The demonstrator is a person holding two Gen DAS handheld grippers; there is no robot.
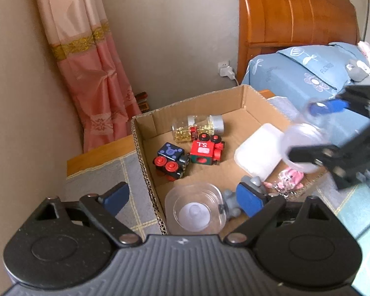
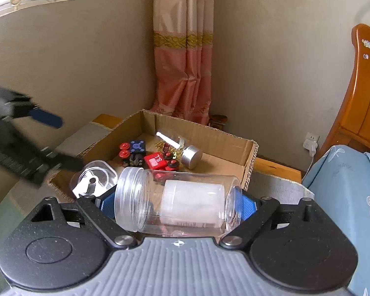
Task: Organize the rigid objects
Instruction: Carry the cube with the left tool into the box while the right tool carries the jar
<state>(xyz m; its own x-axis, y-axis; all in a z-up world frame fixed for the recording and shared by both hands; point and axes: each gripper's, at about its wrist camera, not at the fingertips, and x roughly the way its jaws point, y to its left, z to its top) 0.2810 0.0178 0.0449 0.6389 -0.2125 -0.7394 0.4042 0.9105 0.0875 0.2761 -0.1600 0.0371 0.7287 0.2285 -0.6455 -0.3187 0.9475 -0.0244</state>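
A cardboard box [image 1: 145, 157] stands on a cloth-covered table. Inside lie a clear square lid [image 1: 194, 212], a blue-and-black toy train [image 1: 171, 160], a red toy train [image 1: 206, 150], a bottle of gold capsules [image 1: 197, 128], a white container [image 1: 259, 153], a grey figure [image 1: 230, 197] and a pink keychain [image 1: 288, 177]. My left gripper [image 1: 182, 197] hangs open above the lid at the box's near edge, holding nothing. My right gripper [image 2: 177, 204] is shut on a clear plastic jar [image 2: 177, 202], held sideways over the box's near side [image 2: 249, 170]. The lid [image 2: 93, 180] lies just left of the jar.
A bed with blue flowered bedding [image 1: 308, 74] and a wooden headboard [image 1: 283, 12] stands right of the table. A pink curtain [image 1: 91, 74] hangs in the corner behind the box. A wall socket with a plug [image 1: 225, 69] sits low on the wall.
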